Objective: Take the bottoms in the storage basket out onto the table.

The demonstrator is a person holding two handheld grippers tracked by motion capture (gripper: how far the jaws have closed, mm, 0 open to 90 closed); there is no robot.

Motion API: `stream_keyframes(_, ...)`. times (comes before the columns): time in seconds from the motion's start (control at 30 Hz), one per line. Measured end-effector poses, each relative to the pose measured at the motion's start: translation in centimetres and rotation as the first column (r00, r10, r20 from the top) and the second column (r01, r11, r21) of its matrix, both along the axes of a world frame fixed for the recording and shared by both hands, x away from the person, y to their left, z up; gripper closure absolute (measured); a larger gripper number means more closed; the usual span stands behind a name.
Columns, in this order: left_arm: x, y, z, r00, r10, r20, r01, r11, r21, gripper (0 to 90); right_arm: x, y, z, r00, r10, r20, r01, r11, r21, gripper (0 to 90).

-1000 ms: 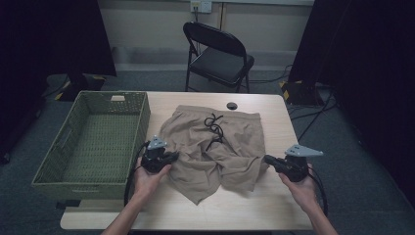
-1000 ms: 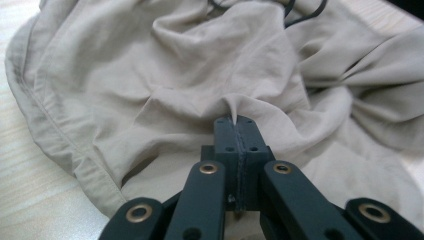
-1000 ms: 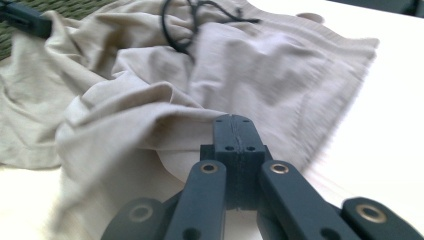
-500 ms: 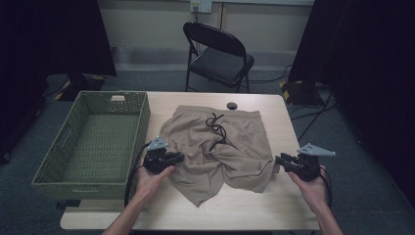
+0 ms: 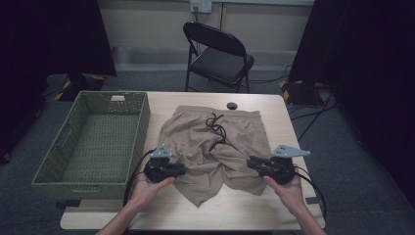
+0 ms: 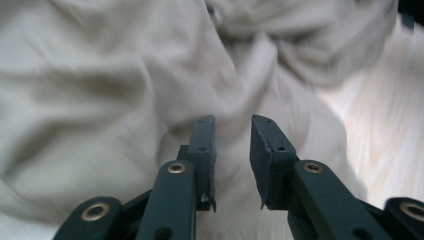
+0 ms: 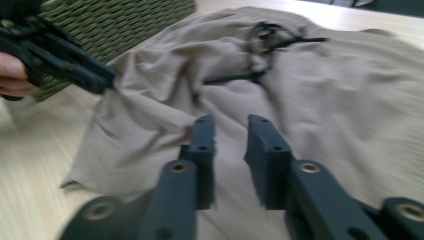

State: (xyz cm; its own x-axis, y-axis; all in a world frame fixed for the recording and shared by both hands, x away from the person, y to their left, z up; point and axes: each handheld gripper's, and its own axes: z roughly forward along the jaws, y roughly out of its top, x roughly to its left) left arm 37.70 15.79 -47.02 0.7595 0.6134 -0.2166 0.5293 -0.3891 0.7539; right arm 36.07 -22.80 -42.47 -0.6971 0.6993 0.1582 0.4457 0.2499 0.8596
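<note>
Tan shorts (image 5: 215,142) lie crumpled on the wooden table (image 5: 274,215), a black drawstring (image 5: 217,125) at the waist. My left gripper (image 5: 183,170) rests at the left leg's edge. Its jaws have just been opening, and in the left gripper view my left gripper (image 6: 232,120) shows a narrow gap with no cloth (image 6: 100,75) pinched in it. My right gripper (image 5: 249,161) sits at the right leg's hem. Its jaws have just been closing, and in the right gripper view my right gripper (image 7: 231,120) stays apart above the shorts (image 7: 325,75), nothing between.
A green woven basket (image 5: 142,117) stands along the table's left side, beside the shorts. A small black round object (image 5: 231,105) lies at the table's far edge. A black folding chair (image 5: 220,54) stands behind the table. Cables trail from both grippers.
My right gripper drew away to the right, then came back left to the shorts' right hem. The left hand stayed in place.
</note>
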Motion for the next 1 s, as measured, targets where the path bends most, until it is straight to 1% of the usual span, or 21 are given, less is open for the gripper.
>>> stream_keyframes(0.03, -0.1, 0.3, -0.3, 0.9999, 0.015, -0.007, -0.015, 0.9997, -0.018, 72.5, 0.1, 0.6, -0.2, 0.9998, 0.014, -0.017, -0.014, 1.000, 0.001, 81.3)
stream_keyframes(0.07, 0.0, 0.3, -0.4, 0.9997, 0.021, -0.012, -0.021, 0.9992, -0.033, 72.1, 0.5, 2.3, -0.9, 0.9980, 0.058, -0.026, -0.059, 0.998, -0.029, 82.6)
stream_keyframes(0.1, 0.4, 0.4, -0.4, 0.9988, 0.045, -0.017, -0.046, 0.9976, -0.052, 71.7, 0.6, 2.8, -1.2, 0.9970, 0.070, -0.034, -0.071, 0.997, -0.036, 81.1)
stream_keyframes(0.13, 0.6, 0.3, -0.6, 0.9985, 0.053, -0.013, -0.054, 0.9973, -0.050, 70.9, 0.8, 3.4, -1.6, 0.9959, 0.080, -0.043, -0.082, 0.995, -0.048, 79.2)
stream_keyframes(0.2, 0.9, 0.1, -1.1, 0.9979, 0.062, -0.017, -0.062, 0.9977, -0.028, 70.3, 1.0, 4.3, -2.5, 0.9941, 0.093, -0.055, -0.097, 0.992, -0.084, 75.6)
stream_keyframes(0.3, 1.0, -0.1, -1.6, 0.9976, 0.062, -0.029, -0.062, 0.9980, -0.005, 69.4, 1.0, 5.0, -3.8, 0.9911, 0.111, -0.074, -0.119, 0.985, -0.124, 66.6)
stream_keyframes(0.4, 1.1, -0.2, -1.8, 0.9973, 0.067, -0.030, -0.066, 0.9978, 0.006, 68.5, 0.8, 5.5, -4.7, 0.9878, 0.133, -0.082, -0.146, 0.970, -0.196, 55.8)
stream_keyframes(0.5, 1.1, -0.3, -2.0, 0.9968, 0.071, -0.037, -0.070, 0.9975, 0.007, 67.3, 1.0, 5.6, -5.4, 0.9883, 0.124, -0.088, -0.141, 0.965, -0.222, 49.6)
stream_keyframes(0.53, 1.1, -0.4, -2.1, 0.9969, 0.069, -0.036, -0.069, 0.9975, 0.014, 66.8, 1.1, 5.7, -5.7, 0.9867, 0.128, -0.100, -0.148, 0.962, -0.231, 47.9)
stream_keyframes(0.57, 1.0, -0.4, -2.1, 0.9971, 0.070, -0.031, -0.069, 0.9974, 0.022, 66.6, 1.1, 5.9, -6.0, 0.9853, 0.131, -0.110, -0.155, 0.955, -0.253, 44.3)
stream_keyframes(0.63, 1.0, -0.5, -2.1, 0.9971, 0.070, -0.032, -0.069, 0.9971, 0.031, 65.9, 1.0, 6.2, -6.5, 0.9833, 0.147, -0.108, -0.173, 0.940, -0.294, 42.1)
stream_keyframes(0.67, 1.0, -0.5, -2.1, 0.9971, 0.070, -0.032, -0.069, 0.9971, 0.031, 65.2, 1.0, 6.2, -6.5, 0.9833, 0.147, -0.108, -0.173, 0.940, -0.294, 42.1)
stream_keyframes(0.73, 1.0, -0.6, -2.1, 0.9967, 0.072, -0.036, -0.071, 0.9968, 0.036, 65.2, 1.0, 6.3, -6.9, 0.9849, 0.142, -0.099, -0.167, 0.931, -0.326, 44.6)
stream_keyframes(0.77, 1.1, -0.5, -2.3, 0.9960, 0.082, -0.035, -0.080, 0.9955, 0.050, 65.1, 1.0, 6.2, -6.9, 0.9854, 0.142, -0.094, -0.165, 0.931, -0.325, 52.8)
stream_keyframes(0.8, 1.1, -0.5, -2.3, 0.9960, 0.082, -0.035, -0.080, 0.9955, 0.050, 65.1, 1.0, 6.2, -6.8, 0.9868, 0.137, -0.086, -0.158, 0.931, -0.329, 61.8)
stream_keyframes(0.83, 1.2, -0.4, -2.5, 0.9953, 0.087, -0.041, -0.084, 0.9941, 0.069, 65.1, 1.0, 6.1, -6.8, 0.9901, 0.121, -0.071, -0.138, 0.929, -0.343, 70.9)
stream_keyframes(0.87, 1.2, -0.4, -2.5, 0.9947, 0.096, -0.038, -0.093, 0.9936, 0.063, 65.4, 1.1, 5.9, -6.8, 0.9922, 0.105, -0.068, -0.122, 0.930, -0.346, 78.4)
stream_keyframes(0.9, 1.3, -0.2, -2.4, 0.9940, 0.104, -0.035, -0.101, 0.9922, 0.072, 65.5, 1.2, 5.6, -6.7, 0.9932, 0.093, -0.070, -0.112, 0.932, -0.346, 83.7)
stream_keyframes(0.93, 1.3, -0.2, -2.4, 0.9940, 0.104, -0.035, -0.101, 0.9922, 0.072, 65.4, 1.2, 5.6, -6.7, 0.9932, 0.093, -0.070, -0.112, 0.932, -0.346, 83.7)
stream_keyframes(0.97, 1.3, -0.1, -2.4, 0.9927, 0.119, -0.019, -0.117, 0.9890, 0.090, 65.5, 1.3, 4.9, -6.1, 0.9960, 0.075, -0.048, -0.086, 0.943, -0.321, 87.6)
stream_keyframes(1.0, 1.3, -0.1, -2.4, 0.9927, 0.119, -0.019, -0.117, 0.9890, 0.090, 65.4, 1.3, 4.9, -6.1, 0.9960, 0.075, -0.048, -0.086, 0.943, -0.321, 87.6)
